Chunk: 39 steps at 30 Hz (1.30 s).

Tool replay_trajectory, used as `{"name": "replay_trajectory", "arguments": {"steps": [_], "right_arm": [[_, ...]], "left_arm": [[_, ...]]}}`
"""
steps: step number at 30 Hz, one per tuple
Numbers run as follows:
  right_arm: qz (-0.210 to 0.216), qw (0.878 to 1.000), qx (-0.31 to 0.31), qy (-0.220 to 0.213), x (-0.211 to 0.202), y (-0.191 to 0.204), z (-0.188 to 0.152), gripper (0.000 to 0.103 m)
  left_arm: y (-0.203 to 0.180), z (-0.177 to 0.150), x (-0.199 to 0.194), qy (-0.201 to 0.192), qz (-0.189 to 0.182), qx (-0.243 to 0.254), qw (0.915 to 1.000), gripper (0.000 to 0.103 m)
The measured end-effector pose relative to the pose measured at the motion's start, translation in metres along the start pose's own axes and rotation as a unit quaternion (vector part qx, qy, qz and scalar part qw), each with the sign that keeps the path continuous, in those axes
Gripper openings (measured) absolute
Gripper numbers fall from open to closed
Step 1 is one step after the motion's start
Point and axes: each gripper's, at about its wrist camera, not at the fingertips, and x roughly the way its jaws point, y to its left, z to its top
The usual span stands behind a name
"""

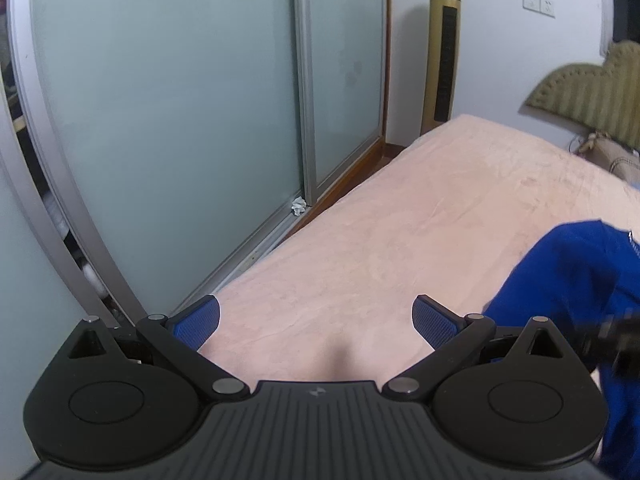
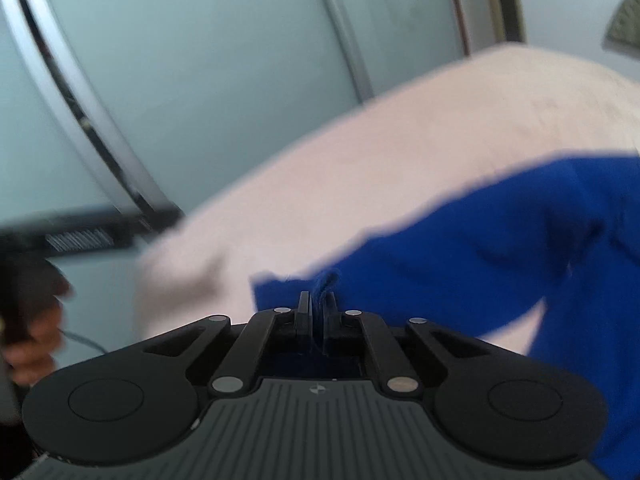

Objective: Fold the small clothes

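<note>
A blue garment [image 2: 500,240] hangs over the pink bed cover [image 2: 360,160] in the right wrist view, which is blurred. My right gripper [image 2: 318,304] is shut on an edge of that garment, with a pinch of blue cloth standing up between its fingers. In the left wrist view the same blue garment [image 1: 572,280] shows at the right edge, lifted off the bed cover [image 1: 400,220]. My left gripper [image 1: 316,320] stands open above bare bed cover with nothing between its blue pads [image 1: 196,324]. It is left of the garment and apart from it.
Frosted sliding doors [image 1: 180,100] run along the bed's left side. A gold tower fan [image 1: 442,48] stands at the far corner and a padded headboard [image 1: 592,96] at the far right. A hand [image 2: 36,328] holding the other gripper shows at the left in the right wrist view.
</note>
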Motion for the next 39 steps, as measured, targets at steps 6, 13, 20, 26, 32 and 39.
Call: {"name": "replay_trajectory", "arguments": {"steps": [6, 13, 20, 26, 32, 39], "right_arm": [[-0.054, 0.994, 0.000, -0.098, -0.046, -0.017, 0.078, 0.007], [-0.124, 0.981, 0.005, -0.151, -0.087, -0.059, 0.113, 0.007], [-0.174, 0.957, 0.071, -0.220, -0.129, -0.130, 0.100, 0.007], [-0.248, 0.910, 0.181, -0.279, -0.195, -0.220, 0.054, 0.007], [-0.302, 0.837, 0.339, -0.305, -0.257, -0.309, -0.043, 0.007], [-0.329, 0.791, 0.436, -0.275, -0.268, -0.356, -0.141, 0.007]], "left_arm": [[-0.029, -0.003, -0.004, 0.004, -0.075, 0.010, 0.9971, 0.103], [-0.117, -0.006, 0.002, 0.004, -0.144, 0.098, 0.9848, 0.103], [-0.183, -0.001, 0.017, -0.002, -0.157, 0.134, 0.9784, 0.103], [-0.213, 0.000, 0.035, 0.005, -0.152, 0.152, 0.9766, 0.103], [-0.225, -0.002, 0.052, 0.030, -0.153, 0.155, 0.9756, 0.103], [-0.251, -0.005, 0.056, 0.036, -0.157, 0.179, 0.9706, 0.103]]}}
